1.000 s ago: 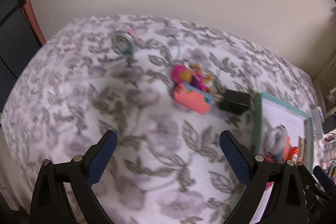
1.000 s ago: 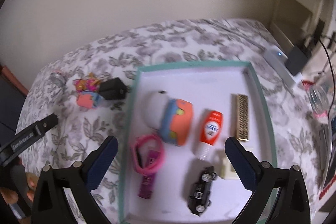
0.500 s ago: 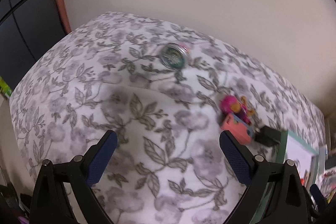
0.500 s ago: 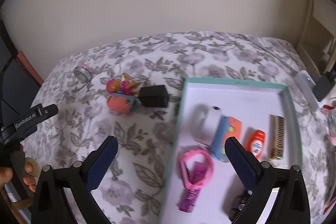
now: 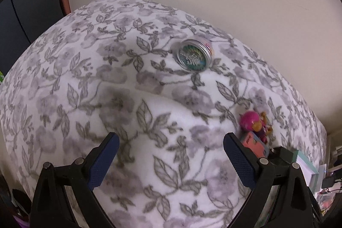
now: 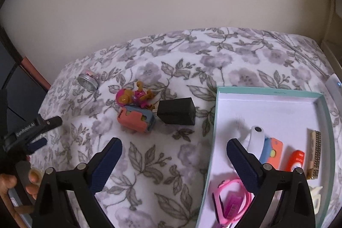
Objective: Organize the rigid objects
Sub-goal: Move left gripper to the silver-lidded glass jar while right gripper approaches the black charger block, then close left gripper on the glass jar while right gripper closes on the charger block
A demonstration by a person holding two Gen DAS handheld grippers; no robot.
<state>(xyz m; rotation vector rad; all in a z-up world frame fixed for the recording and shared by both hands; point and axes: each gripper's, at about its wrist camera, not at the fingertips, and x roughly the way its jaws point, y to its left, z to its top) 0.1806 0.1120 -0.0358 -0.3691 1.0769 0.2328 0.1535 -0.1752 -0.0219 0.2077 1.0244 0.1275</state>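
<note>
A round silver tin (image 5: 194, 56) lies on the floral bedspread, ahead of my open, empty left gripper (image 5: 170, 155); it also shows in the right wrist view (image 6: 88, 81). A pink toy figure (image 6: 134, 96), a coral-and-blue toy block (image 6: 136, 119) and a black box (image 6: 177, 111) lie left of a teal-rimmed white tray (image 6: 216, 121). My right gripper (image 6: 174, 160) is open and empty, above the bedspread near the tray's left rim. The left gripper also shows at the left in the right wrist view (image 6: 40, 131). The figure (image 5: 254, 123) and block (image 5: 254, 143) sit by my left gripper's right finger.
The tray holds a white-and-coral toy (image 6: 266, 145), an orange bottle (image 6: 296, 160), a gold bar (image 6: 314, 153) and a pink watch (image 6: 232, 199). A beige wall runs behind the bed. A white device (image 6: 335, 87) lies at the far right.
Both views have swung left. The tin has come nearer the centre of the left wrist view; the tray has slid toward the right edge in both views. Both grippers stay open.
</note>
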